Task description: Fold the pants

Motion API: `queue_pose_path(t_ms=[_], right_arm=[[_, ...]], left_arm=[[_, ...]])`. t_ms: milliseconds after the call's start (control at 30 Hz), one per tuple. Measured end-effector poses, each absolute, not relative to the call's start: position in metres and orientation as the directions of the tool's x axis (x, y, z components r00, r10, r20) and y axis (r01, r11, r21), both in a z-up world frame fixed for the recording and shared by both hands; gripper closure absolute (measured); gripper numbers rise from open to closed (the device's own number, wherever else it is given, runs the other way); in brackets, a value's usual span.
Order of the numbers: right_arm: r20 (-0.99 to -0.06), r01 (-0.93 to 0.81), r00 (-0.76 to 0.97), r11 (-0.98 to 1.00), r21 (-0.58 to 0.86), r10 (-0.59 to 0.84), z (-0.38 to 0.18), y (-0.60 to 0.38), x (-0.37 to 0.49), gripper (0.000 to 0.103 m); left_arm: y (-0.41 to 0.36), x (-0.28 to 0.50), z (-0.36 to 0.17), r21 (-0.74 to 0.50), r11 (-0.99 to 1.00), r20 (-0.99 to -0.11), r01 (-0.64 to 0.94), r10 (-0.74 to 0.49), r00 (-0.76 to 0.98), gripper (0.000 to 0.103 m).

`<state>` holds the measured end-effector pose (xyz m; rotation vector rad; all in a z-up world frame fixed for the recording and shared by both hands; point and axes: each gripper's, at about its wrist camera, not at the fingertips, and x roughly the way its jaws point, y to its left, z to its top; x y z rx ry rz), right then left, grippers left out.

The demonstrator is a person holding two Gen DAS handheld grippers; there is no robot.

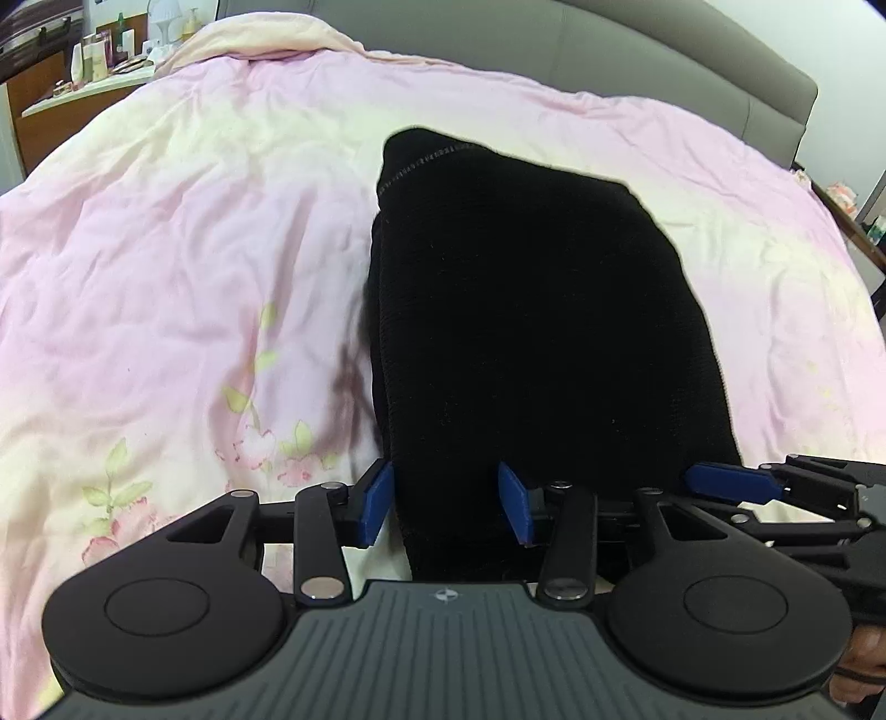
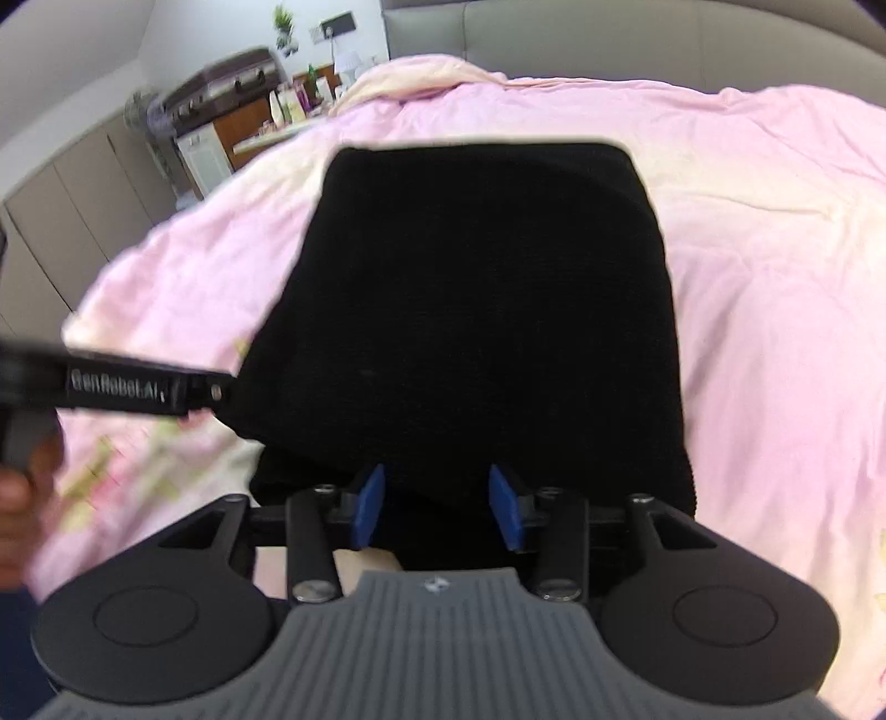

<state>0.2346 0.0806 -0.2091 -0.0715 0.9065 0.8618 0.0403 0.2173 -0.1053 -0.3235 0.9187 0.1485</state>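
Black pants (image 1: pixel 526 332) lie folded in a thick bundle on the pink quilt (image 1: pixel 166 249). In the left wrist view my left gripper (image 1: pixel 446 487) stands open over the bundle's near edge. Its blue pads are apart, with black cloth lying between them and neither pad pressing on it. In the right wrist view the pants (image 2: pixel 470 304) fill the middle as a broad rectangle. My right gripper (image 2: pixel 437 493) is open over their near edge, its pads spread and the cloth loose between them. The right gripper's blue finger (image 1: pixel 720 481) shows at the right of the left wrist view.
A grey padded headboard (image 1: pixel 664 50) runs along the far side of the bed. A cluttered dresser (image 2: pixel 266 116) with bottles stands beyond the bed's left corner. A hand (image 2: pixel 16 498) holding the left gripper's black finger (image 2: pixel 127 387) shows blurred at the left.
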Motion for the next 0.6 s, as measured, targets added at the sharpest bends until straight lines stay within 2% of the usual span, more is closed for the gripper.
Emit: queue_pose_path(t_ms=[67, 100, 233, 467, 600], right_arm=[[-0.707, -0.690, 0.322, 0.667, 0.280, 0.629, -0.195, 0.075, 0.238, 0.053], [-0.703, -0.695, 0.334, 0.668, 0.266, 0.627, -0.191, 0.071, 0.238, 0.052], [-0.698, -0.707, 0.345, 0.663, 0.246, 0.627, -0.174, 0.060, 0.244, 0.046], [-0.718, -0.743, 0.343, 0.642, 0.187, 0.606, -0.164, 0.042, 0.276, 0.042], [-0.714, -0.729, 0.320, 0.643, 0.234, 0.623, -0.177, 0.026, 0.305, 0.037]], left_arm=[[0.225, 0.042, -0.098, -0.225, 0.933, -0.800, -0.280, -0.013, 0.600, 0.029], [0.229, 0.044, -0.096, -0.221, 0.931, -0.804, -0.290, -0.005, 0.595, 0.027], [0.242, 0.057, -0.089, -0.221, 0.928, -0.807, -0.300, -0.002, 0.590, 0.025], [0.255, 0.087, -0.096, -0.340, 0.906, -0.763, -0.253, -0.108, 0.637, 0.018], [0.264, 0.104, -0.116, -0.407, 0.878, -0.763, -0.254, -0.174, 0.622, 0.018]])
